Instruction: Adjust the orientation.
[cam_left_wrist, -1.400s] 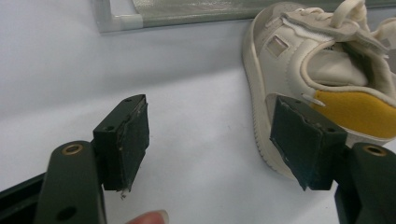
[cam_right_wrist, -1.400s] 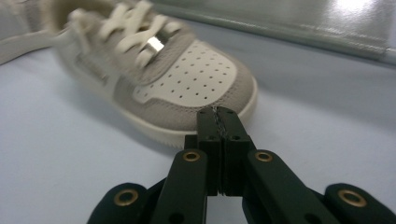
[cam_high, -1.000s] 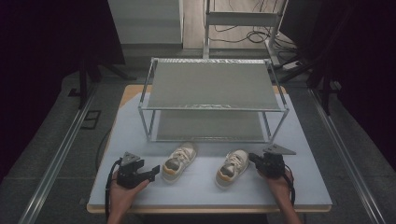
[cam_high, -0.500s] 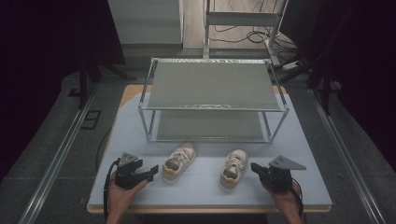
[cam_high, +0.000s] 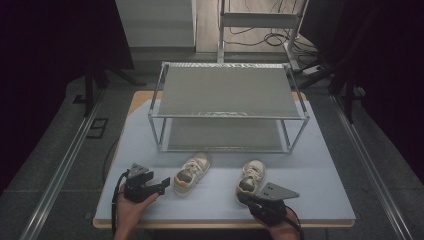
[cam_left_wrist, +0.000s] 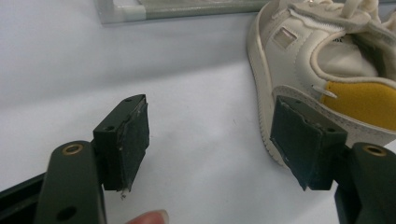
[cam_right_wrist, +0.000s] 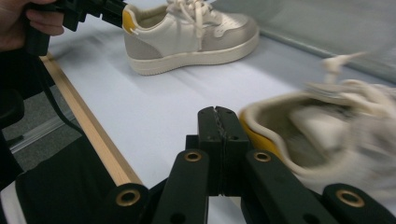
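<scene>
On the tabletop (cam_high: 320, 175) before a wire rack (cam_high: 227, 107), the left hand-held gripper (cam_high: 161, 184) gapes beside one sneaker's (cam_high: 192, 167) heel, awaiting closure, while the right hand-held gripper (cam_high: 243, 198), clenched empty, nudges the other sneaker (cam_high: 251, 175).

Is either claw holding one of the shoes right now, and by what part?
No. The left claw stands open beside the heel of the left shoe, gripping nothing. The right claw is shut and empty, next to the right shoe.

dim room, grey floor (cam_high: 55, 165), pale table (cam_high: 320, 175) bearing a two-tier metal rack (cam_high: 227, 92).
</scene>
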